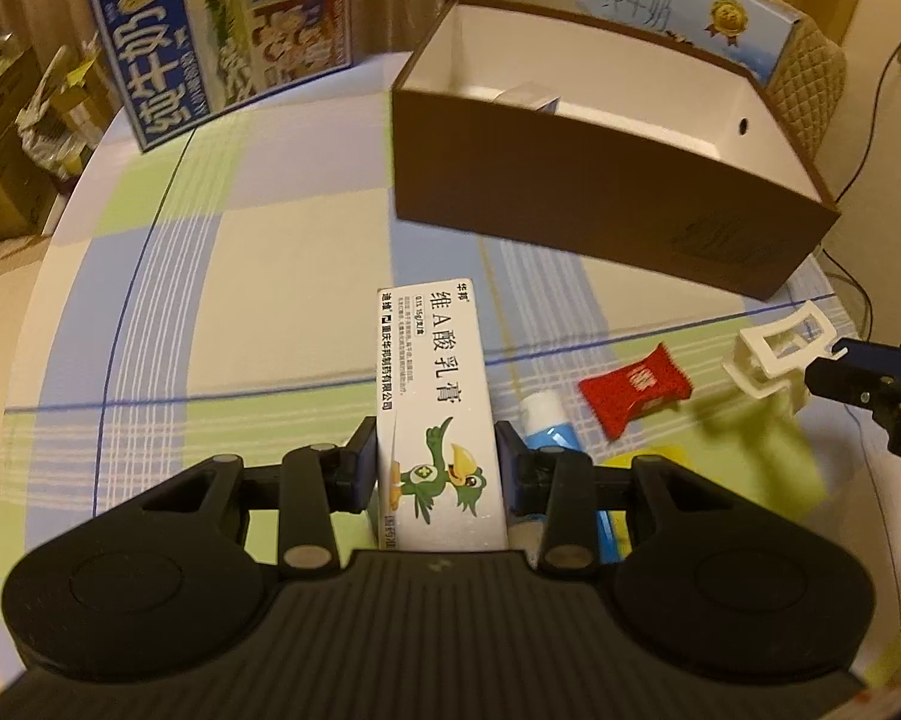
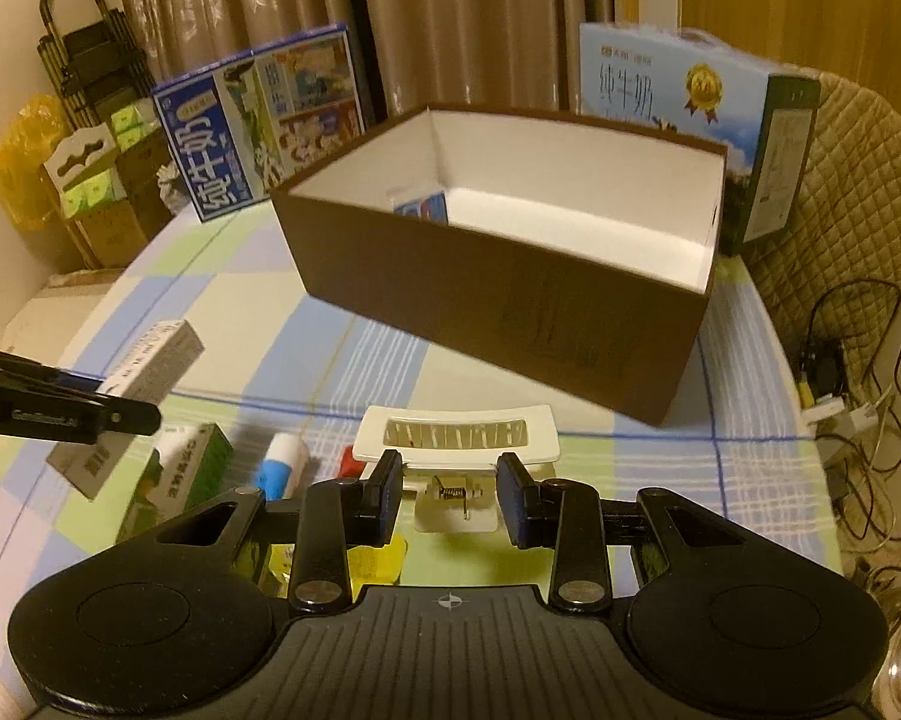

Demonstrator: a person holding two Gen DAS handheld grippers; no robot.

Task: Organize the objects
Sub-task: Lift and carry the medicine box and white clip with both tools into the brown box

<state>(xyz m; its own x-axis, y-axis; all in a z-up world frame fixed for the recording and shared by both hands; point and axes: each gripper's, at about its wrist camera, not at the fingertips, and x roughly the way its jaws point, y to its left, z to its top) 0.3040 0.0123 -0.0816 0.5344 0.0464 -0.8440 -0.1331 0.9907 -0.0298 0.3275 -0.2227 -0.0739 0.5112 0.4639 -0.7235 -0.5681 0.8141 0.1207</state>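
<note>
My left gripper is shut on a white ointment box printed with a green bird, held above the checked tablecloth. My right gripper is shut on a white hair clip, also lifted off the table. That clip shows at the right of the left wrist view, pinched by the right gripper's fingers. The left gripper carries the ointment box at the left of the right wrist view. An open brown box with a white inside stands ahead; a small carton lies in it.
On the table lie a red sachet, a blue-and-white tube, a green-and-white box and a yellow packet. Two milk cartons stand behind the brown box. Cardboard boxes sit left; cables hang right.
</note>
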